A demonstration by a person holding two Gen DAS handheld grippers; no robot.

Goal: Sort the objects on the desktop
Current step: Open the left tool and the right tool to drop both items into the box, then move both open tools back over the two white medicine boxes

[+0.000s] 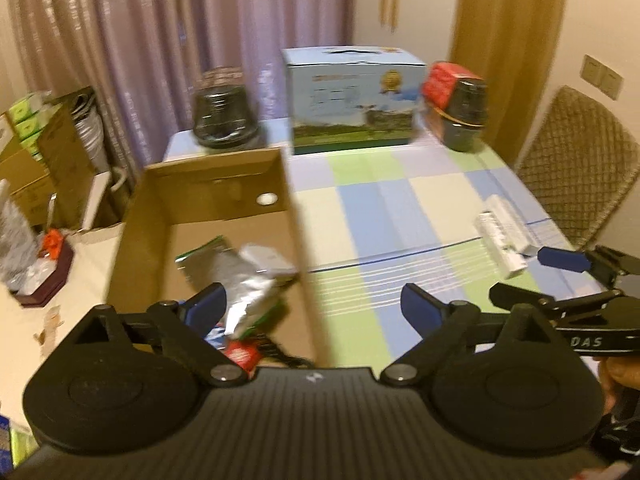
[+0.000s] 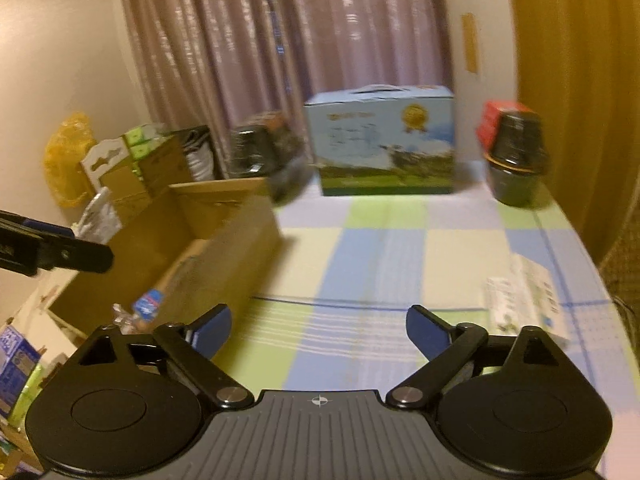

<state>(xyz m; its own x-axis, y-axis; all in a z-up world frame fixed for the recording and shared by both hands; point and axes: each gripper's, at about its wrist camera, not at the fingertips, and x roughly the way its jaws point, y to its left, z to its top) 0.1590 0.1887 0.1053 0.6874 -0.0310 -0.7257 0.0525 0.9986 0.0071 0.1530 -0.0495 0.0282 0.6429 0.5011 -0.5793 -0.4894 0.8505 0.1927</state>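
Note:
An open cardboard box [image 1: 208,184] stands on the left of the checked tablecloth [image 1: 380,208]. Inside it lie a crumpled silver foil packet [image 1: 244,288], a green-edged packet and a small red item [image 1: 240,354]. My left gripper [image 1: 312,300] hangs open over the box's right wall with nothing between its fingers. My right gripper [image 2: 320,320] is open and empty above the cloth, beside the cardboard box [image 2: 240,232]. White packets [image 2: 524,300] lie at the right edge of the table. In the left wrist view the right gripper [image 1: 532,276] sits just by the white packets [image 1: 502,232].
A blue carton [image 1: 352,100] stands at the back of the table, between a dark jar [image 1: 224,116] and another dark jar [image 1: 466,116] with a red box [image 1: 440,80] behind it. A woven chair [image 1: 576,172] is at the right. Cartons are stacked at the left.

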